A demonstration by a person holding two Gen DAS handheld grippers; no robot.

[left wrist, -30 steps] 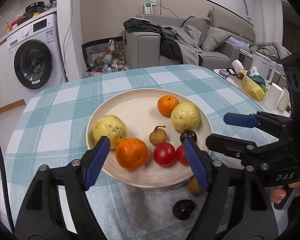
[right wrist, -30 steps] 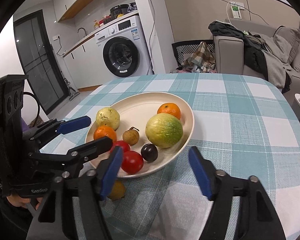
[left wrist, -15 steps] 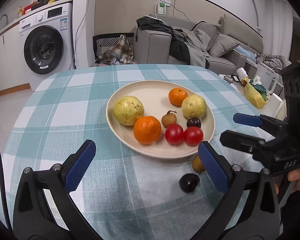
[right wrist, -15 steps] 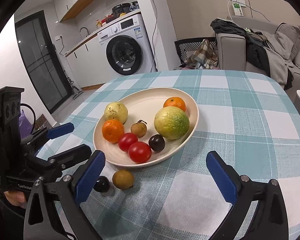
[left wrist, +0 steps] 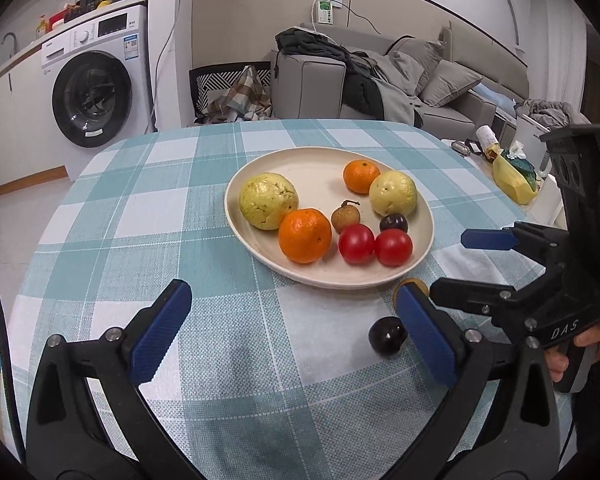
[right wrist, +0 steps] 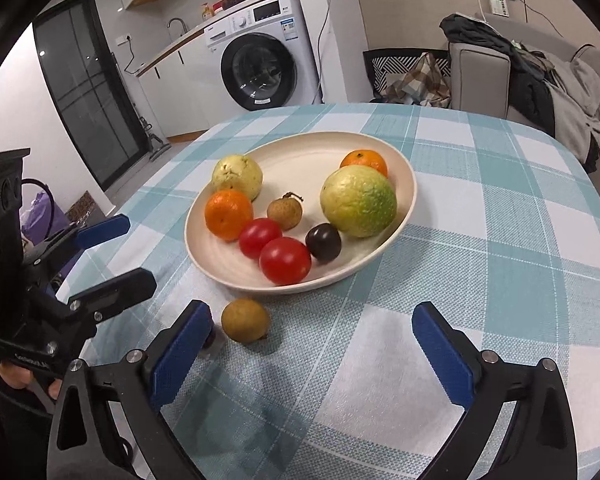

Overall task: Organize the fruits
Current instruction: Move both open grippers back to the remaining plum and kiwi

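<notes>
A cream plate (left wrist: 312,176) (right wrist: 308,156) on the checked tablecloth holds two yellow-green guavas, two oranges, two red tomatoes, a brown longan and a dark plum. A second dark plum (left wrist: 387,336) and a brown longan (right wrist: 245,320) (left wrist: 410,283) lie on the cloth beside the plate's near edge. My left gripper (left wrist: 292,332) is open and empty, short of the plate; the loose plum sits by its right finger. My right gripper (right wrist: 312,344) is open and empty; the loose longan lies just inside its left finger. Each gripper shows in the other's view, the right (left wrist: 472,264) and the left (right wrist: 116,252).
The round table (left wrist: 148,208) has its edge close on the left and far sides. A side table with a yellow bag (left wrist: 512,180) and bottles stands to the right. A washing machine (left wrist: 96,80) and a sofa (left wrist: 380,76) are behind.
Both grippers have pulled back from the plate and opened wider. The loose plum and longan on the cloth have come into clear view.
</notes>
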